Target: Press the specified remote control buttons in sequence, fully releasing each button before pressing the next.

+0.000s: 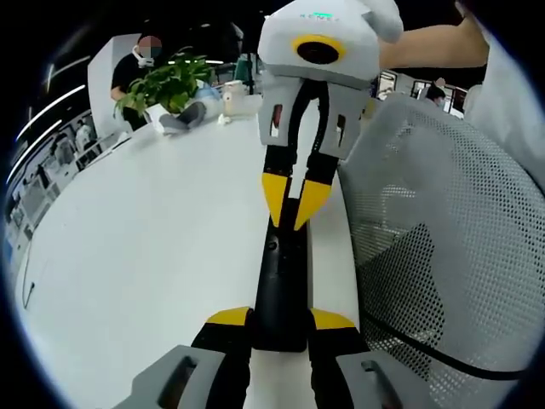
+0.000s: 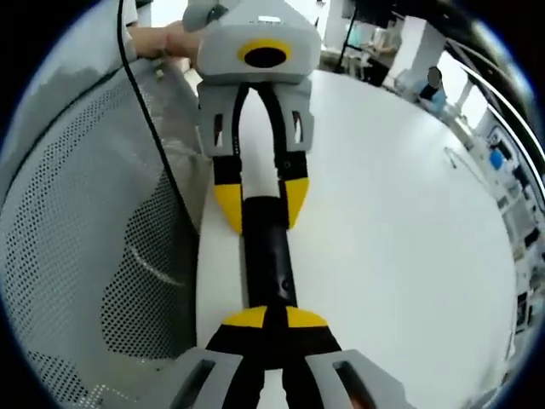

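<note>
Remote [image 1: 281,281] lengthwise between grippers; left gripper [image 1: 281,328] clamps end

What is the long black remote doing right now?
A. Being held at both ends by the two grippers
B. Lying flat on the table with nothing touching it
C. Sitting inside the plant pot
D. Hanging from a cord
A: the left gripper clamps the near end of the remote while the right gripper pinches its far end, above the white table.
</note>
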Demonstrator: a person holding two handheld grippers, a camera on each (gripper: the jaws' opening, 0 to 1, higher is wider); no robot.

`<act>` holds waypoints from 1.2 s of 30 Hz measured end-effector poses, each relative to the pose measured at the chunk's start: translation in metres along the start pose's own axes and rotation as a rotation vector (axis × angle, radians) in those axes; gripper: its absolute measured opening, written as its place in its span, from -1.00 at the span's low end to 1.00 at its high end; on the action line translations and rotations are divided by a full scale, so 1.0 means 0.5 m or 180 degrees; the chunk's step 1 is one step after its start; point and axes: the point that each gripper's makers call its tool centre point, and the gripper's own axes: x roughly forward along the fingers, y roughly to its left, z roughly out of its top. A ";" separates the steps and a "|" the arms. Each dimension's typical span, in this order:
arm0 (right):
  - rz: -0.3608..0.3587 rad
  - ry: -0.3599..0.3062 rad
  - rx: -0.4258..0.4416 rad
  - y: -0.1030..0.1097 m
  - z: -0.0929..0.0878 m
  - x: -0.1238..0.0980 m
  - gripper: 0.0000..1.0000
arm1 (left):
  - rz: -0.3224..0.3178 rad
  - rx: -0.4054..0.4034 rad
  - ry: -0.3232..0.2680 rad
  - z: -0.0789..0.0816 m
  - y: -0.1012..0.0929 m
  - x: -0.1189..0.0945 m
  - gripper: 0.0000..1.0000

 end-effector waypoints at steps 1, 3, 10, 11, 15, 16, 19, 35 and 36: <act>0.0023 0.0005 0.0004 0.000 0.000 -0.001 -0.97 | 0.0001 -0.0001 -0.0001 0.000 0.000 0.000 -0.51; 0.0046 0.0025 -0.0064 0.001 0.000 0.000 -0.97 | -0.0001 0.0001 0.0001 0.000 0.000 0.000 -0.51; 0.0087 0.0187 -0.0230 0.004 0.000 0.003 -0.97 | -0.0005 0.0001 0.0003 0.000 0.000 -0.001 -0.51; 0.0124 0.0225 -0.0199 0.002 0.000 0.004 -0.97 | -0.0004 -0.0002 0.0001 0.000 0.000 -0.001 -0.51; 0.0198 0.0446 -0.0283 0.004 -0.001 0.006 -0.97 | -0.0003 0.0001 0.0002 0.001 0.000 -0.001 -0.51; 0.0205 0.0471 -0.0317 0.004 -0.001 0.006 -0.97 | -0.0004 0.0003 0.0006 0.001 0.000 0.000 -0.51; 0.0240 0.0415 -0.0069 -0.001 -0.004 0.005 -0.98 | -0.0005 0.0010 0.0020 0.001 0.000 0.000 -0.51; 0.0065 0.0116 0.0078 -0.002 0.002 0.002 -0.98 | 0.0001 0.0008 0.0024 0.001 -0.001 -0.002 -0.51; 0.0067 0.0114 0.0080 -0.002 0.003 0.001 -0.98 | 0.0001 0.0008 0.0023 0.001 0.000 -0.001 -0.51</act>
